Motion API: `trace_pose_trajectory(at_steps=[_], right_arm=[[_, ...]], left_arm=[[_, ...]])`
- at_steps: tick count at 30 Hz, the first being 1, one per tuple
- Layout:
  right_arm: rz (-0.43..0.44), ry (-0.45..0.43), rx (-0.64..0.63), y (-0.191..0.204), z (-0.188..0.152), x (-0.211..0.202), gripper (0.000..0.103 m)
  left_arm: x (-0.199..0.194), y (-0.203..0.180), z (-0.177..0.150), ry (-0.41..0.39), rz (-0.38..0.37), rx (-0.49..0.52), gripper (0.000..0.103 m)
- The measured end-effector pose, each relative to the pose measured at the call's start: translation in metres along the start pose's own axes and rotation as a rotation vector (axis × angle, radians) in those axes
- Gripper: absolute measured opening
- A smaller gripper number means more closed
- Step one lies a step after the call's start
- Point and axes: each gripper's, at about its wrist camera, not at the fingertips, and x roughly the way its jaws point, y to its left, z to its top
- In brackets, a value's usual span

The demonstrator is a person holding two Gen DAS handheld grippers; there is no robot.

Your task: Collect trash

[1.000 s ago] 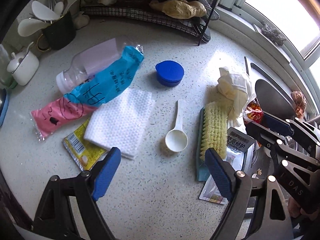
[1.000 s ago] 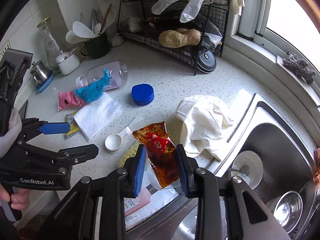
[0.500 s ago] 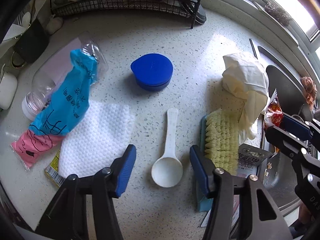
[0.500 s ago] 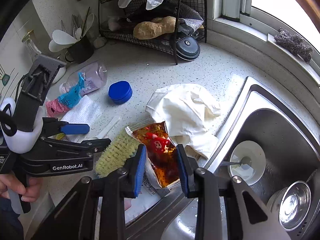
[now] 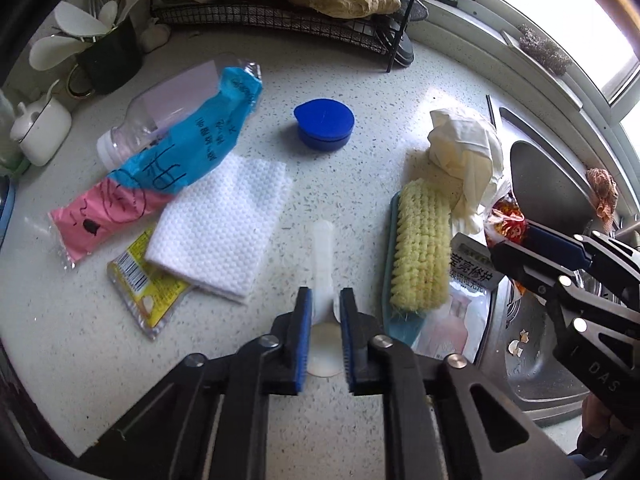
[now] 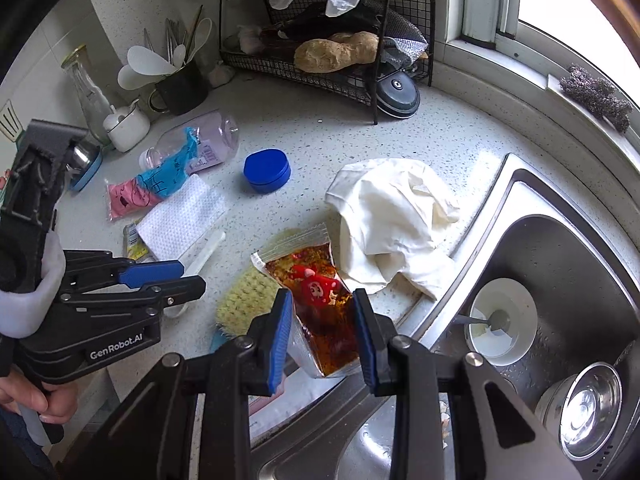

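Observation:
A white plastic spoon (image 5: 323,248) lies on the speckled counter. My left gripper (image 5: 325,296) points down over it, and its jaws are closing tight on the spoon's neck, with the blue pads touching both sides. In the right wrist view the same gripper (image 6: 192,276) covers the spoon (image 6: 208,244) near its bowl. My right gripper (image 6: 322,300) is shut on a red sauce packet (image 6: 304,264) and holds it above the counter's edge by the sink. The left wrist view shows that gripper (image 5: 512,240) and packet (image 5: 506,216) at the right.
A blue-and-pink wrapper (image 5: 172,168) lies over a clear bottle (image 5: 168,116), beside a white wipe (image 5: 224,232) and a yellow packet (image 5: 148,292). A blue lid (image 5: 324,124), a yellow brush (image 5: 420,244) and a crumpled cream cloth (image 5: 468,152) are nearby. The sink (image 6: 560,264) is at the right.
My left gripper came down over the spoon and its jaws went from wide open to closed on it. The right gripper kept its hold on the sauce packet.

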Motion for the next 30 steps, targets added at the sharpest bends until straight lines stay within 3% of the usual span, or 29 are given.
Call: trace_pose_trajectory(at_steps=[10,19,23,30], right_arm=[[0.074,-0.066,-0.137,0.064,-0.023,-0.041,0.028],[0.141,-0.098,-0.229,0.114,-0.074,-0.086,0.028],[0.163,-0.084,-0.283,0.137,-0.106,-0.097,0.028],[0.180,0.007,-0.373,0.169,-0.162,-0.086,0.028]], left_arm=[[-0.073,0.033,-0.077,-0.113,0.029,-0.126,0.005],[-0.129,0.036,-0.181,-0.173,0.068,-0.205,0.005],[-0.137,0.039,-0.233,-0.166,0.067,-0.261,0.005],[-0.119,0.044,-0.316,-0.101,0.074,-0.368,0.005]])
